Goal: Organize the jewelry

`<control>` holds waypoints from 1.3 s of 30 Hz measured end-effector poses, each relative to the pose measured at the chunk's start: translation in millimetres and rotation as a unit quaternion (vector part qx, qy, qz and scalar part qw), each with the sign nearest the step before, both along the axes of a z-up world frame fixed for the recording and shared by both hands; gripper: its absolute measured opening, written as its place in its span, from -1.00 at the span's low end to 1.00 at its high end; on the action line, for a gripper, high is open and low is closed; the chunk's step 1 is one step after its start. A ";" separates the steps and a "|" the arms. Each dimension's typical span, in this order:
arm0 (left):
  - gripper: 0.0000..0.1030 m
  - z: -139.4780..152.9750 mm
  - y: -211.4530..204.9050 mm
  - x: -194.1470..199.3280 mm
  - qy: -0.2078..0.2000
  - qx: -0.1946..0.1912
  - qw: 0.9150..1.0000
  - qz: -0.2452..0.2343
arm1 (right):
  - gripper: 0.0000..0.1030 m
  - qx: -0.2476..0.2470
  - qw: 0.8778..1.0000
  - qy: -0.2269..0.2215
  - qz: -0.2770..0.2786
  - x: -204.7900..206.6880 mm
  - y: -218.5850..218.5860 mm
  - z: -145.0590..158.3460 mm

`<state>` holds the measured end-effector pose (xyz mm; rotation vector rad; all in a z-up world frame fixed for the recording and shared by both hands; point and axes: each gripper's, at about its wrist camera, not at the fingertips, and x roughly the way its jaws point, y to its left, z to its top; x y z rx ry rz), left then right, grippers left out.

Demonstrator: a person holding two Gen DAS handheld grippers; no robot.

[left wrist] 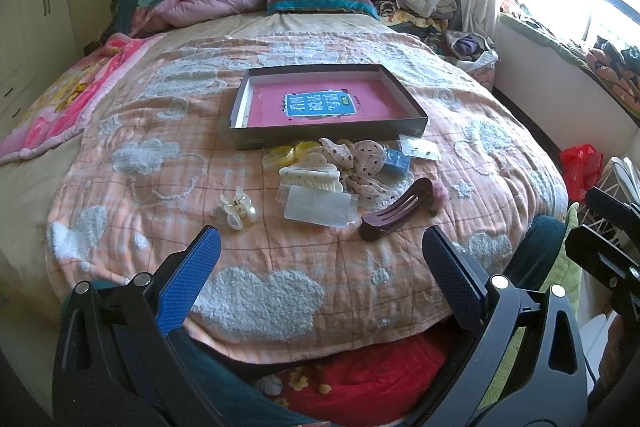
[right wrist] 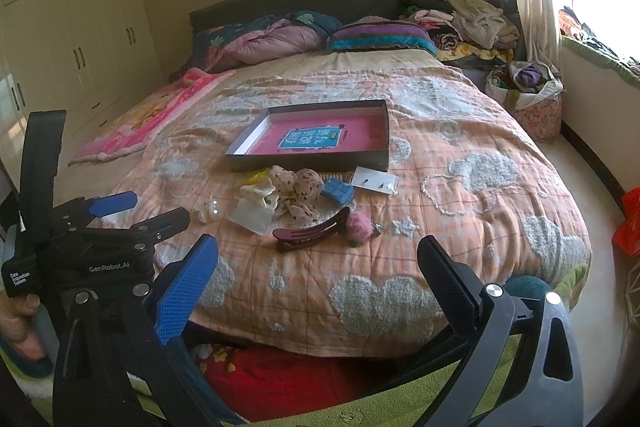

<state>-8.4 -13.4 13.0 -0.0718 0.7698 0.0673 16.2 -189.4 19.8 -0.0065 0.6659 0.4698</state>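
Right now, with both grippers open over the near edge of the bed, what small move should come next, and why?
Probably reach the right gripper forward to the dark maroon hair clip. It lies nearest, at the front of the pile, apart from the rest, and the box behind the pile holds no accessories yet. The left gripper also hangs open, holding nothing.

Counted one shallow box [left wrist: 327, 137] with a pink book [left wrist: 320, 107] inside. In front of it there were three hair clips: cream claw [left wrist: 310, 175], pearly flower [left wrist: 237, 209], maroon one [left wrist: 394, 215]. Plus one earring card [left wrist: 420, 149], one blue packet [left wrist: 398, 159].
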 end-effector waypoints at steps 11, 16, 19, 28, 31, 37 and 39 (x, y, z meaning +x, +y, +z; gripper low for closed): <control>0.84 -12.6 12.5 18.8 0.024 -0.023 0.999 0.001 | 0.92 0.003 1.000 0.011 0.015 16.9 -3.3 -9.2; 0.83 -18.6 23.0 40.4 0.023 -0.031 0.999 0.009 | 0.92 0.012 0.999 0.029 0.012 38.4 -7.9 -15.4; 0.83 -15.8 23.2 55.7 0.018 -0.029 0.999 0.007 | 0.92 0.017 0.999 0.032 0.003 52.2 -14.3 -16.2; 0.83 -9.5 15.9 116.6 0.028 -0.039 0.999 -0.013 | 0.92 0.013 0.998 0.046 -0.038 101.3 -47.2 -21.7; 0.83 -6.0 20.4 139.3 0.035 -0.043 0.998 -0.019 | 0.92 0.010 0.998 0.046 -0.047 117.0 -54.8 -23.6; 0.83 -17.9 42.0 180.8 0.067 -0.075 0.994 -0.030 | 0.92 0.007 0.998 0.042 -0.053 151.2 -59.3 -26.1; 0.83 -27.6 47.8 189.3 0.085 -0.080 0.993 -0.026 | 0.92 0.001 0.997 0.049 -0.052 163.7 -57.5 -31.4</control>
